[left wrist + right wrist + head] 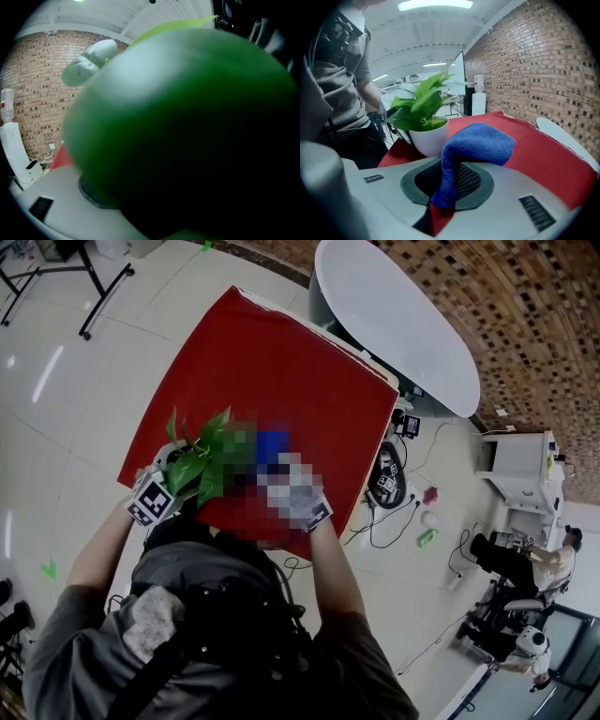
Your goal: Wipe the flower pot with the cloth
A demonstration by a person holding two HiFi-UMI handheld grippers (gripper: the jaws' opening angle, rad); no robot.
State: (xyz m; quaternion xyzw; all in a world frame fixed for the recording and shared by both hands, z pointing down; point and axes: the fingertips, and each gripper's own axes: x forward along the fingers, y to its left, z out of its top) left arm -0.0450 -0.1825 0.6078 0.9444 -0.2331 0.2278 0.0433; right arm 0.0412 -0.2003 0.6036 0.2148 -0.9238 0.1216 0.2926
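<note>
The flower pot (430,138) is white and holds a plant with broad green leaves (419,105). It stands upright on the red table (281,381), at the near left part, close to the near edge. The right gripper (440,199) has its jaws pressed together on one end of the blue cloth (476,145). The rest of the cloth rises in a fold above the jaws, just beside the pot on its right side, but I cannot tell if it touches the pot. The left gripper (155,495) is at the left side of the plant. In the left gripper view one large blurred leaf (187,126) covers nearly everything and only one grey jaw shows at the lower left, so it is not clear whether these jaws are apart or together. A white oval table (394,315) stands beyond the far right edge of the red one.
</note>
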